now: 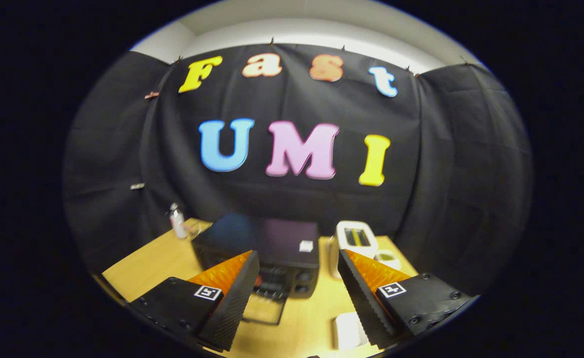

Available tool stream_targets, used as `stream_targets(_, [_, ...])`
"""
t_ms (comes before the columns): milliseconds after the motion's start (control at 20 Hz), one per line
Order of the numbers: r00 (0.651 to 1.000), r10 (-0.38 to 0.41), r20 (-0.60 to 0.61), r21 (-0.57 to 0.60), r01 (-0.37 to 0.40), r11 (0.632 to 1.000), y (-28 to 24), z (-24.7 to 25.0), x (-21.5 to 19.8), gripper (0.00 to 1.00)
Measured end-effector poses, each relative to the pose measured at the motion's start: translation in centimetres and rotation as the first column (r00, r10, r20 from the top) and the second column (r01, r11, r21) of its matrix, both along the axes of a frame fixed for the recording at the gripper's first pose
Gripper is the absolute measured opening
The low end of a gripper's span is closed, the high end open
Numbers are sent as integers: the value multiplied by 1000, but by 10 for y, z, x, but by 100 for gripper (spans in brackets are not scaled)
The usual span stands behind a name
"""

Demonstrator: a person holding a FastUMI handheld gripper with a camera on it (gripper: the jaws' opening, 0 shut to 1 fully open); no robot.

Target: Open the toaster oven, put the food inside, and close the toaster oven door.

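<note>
The toaster oven (pixel 264 248) sits on the wooden bench (pixel 157 263) just ahead of the gripper (pixel 299 278), door hanging open, jaws spread wide and holding nothing, a white toaster (pixel 355 238) beside it.

Black toaster oven (pixel 267 248) stands on the table, door hanging open (food unclear).

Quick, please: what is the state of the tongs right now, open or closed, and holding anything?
Tongs: open, holding nothing; the toaster oven sits just ahead, beyond the fingers.
</note>
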State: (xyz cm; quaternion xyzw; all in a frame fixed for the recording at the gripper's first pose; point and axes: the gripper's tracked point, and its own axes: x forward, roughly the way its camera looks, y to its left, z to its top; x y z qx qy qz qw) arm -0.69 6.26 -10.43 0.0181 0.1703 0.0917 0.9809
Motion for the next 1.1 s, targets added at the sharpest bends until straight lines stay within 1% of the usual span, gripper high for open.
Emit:
stream_targets(50, [994,25,-109,22,-23,1000,24,-39,-15,98])
stream_targets(100, [979,40,-198,16,-37,999,43,-75,-26,98])
stream_targets(150, [954,54,-294,6,-55,998,60,-113,-40,99])
stream_targets(200, [916,77,-393,12,-79,997,79,-148,-52,99])
stream_targets(250, [865,98,-492,25,-98,995,94,-184,-60,99])
stream_targets(300, [832,98,-546,34,-95,995,105,-209,-65,100])
stream_targets(350, [801,76,-594,21,-79,997,110,-228,-72,100])
stream_targets(400, [778,51,-626,9,-57,998,113,-244,-72,100])
stream_targets(450, [765,26,-643,3,-32,999,116,-259,-68,100])
stream_targets(600, [756,-44,-653,-56,10,998,115,-286,-53,98])
stream_targets(650, [778,-69,-624,-78,26,997,113,-285,-44,99])
stream_targets(700, [783,-77,-618,-86,30,996,115,-288,-31,99])
stream_targets(750, [780,-87,-620,-92,38,995,115,-290,-25,98])
stream_targets(850, [785,-114,-609,-99,67,993,112,-287,-11,99])
stream_targets(900, [776,-112,-621,-108,57,993,113,-286,-14,100])
stream_targets(1000, [817,-103,-567,-126,38,991,110,-267,-10,100])
stream_targets(1100, [856,-98,-507,-124,39,991,110,-241,-7,100])
